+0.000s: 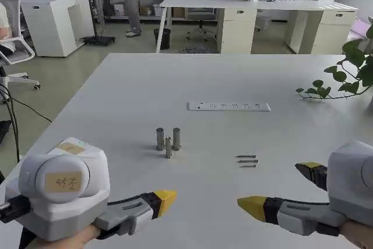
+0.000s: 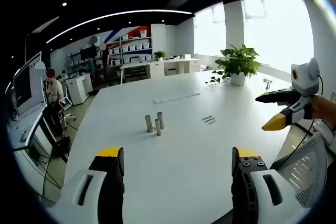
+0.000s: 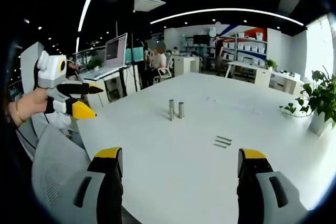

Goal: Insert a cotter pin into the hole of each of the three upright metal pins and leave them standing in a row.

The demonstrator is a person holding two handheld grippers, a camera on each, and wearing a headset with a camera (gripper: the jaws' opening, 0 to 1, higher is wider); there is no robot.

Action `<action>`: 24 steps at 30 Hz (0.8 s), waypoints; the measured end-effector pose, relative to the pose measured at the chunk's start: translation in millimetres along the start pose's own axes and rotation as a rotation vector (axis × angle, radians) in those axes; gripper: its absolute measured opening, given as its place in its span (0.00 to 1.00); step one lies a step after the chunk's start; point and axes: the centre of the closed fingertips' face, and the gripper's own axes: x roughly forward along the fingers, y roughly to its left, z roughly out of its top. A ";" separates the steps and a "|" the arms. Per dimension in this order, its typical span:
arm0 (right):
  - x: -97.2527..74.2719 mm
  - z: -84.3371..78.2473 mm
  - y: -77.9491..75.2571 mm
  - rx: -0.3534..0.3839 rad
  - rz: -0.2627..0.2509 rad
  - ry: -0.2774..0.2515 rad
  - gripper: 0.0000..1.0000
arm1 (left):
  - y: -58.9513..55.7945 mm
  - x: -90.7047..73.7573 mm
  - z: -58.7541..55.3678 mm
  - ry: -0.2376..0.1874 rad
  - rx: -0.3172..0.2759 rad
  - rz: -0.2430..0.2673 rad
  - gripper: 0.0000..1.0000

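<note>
Near the middle of the white table, three grey metal pins stand upright in a tight cluster, one in front of two. To their right, apart, lie three thin cotter pins, parallel. The pins' holes are too small to make out. One power strip lies beyond. The left gripper and right gripper hover nearer, jaws spread wide, grasping nothing.

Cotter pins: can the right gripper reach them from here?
Probably yes. The right gripper is open, with bare table between it and the cotter pins; the upright metal pins stand off to the left.
</note>
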 end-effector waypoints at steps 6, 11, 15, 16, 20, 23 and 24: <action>2.1 -0.9 -2.4 0.008 0.000 0.002 0.99 | 0.5 1.9 -1.9 0.006 0.006 0.005 0.85; 2.1 -4.5 -3.0 0.014 0.002 0.006 0.98 | 1.3 3.8 -3.7 0.003 0.009 0.009 0.83; 1.6 -4.0 -3.2 0.014 0.007 -0.003 0.96 | 2.3 4.5 -3.3 -0.007 0.003 0.012 0.82; 1.1 -3.9 -2.6 0.014 0.009 -0.006 0.95 | 2.6 4.6 -3.5 -0.008 0.003 0.014 0.82; 1.9 -2.5 -2.1 0.026 0.014 -0.012 0.96 | 3.9 5.7 -7.5 0.004 0.000 0.016 0.81; 4.1 -3.3 -1.9 0.018 0.015 -0.003 0.96 | 4.0 6.2 -8.1 0.006 -0.002 0.014 0.81; 4.3 -3.6 -1.4 0.017 0.016 -0.003 0.96 | 4.1 6.5 -8.1 0.006 -0.002 0.015 0.81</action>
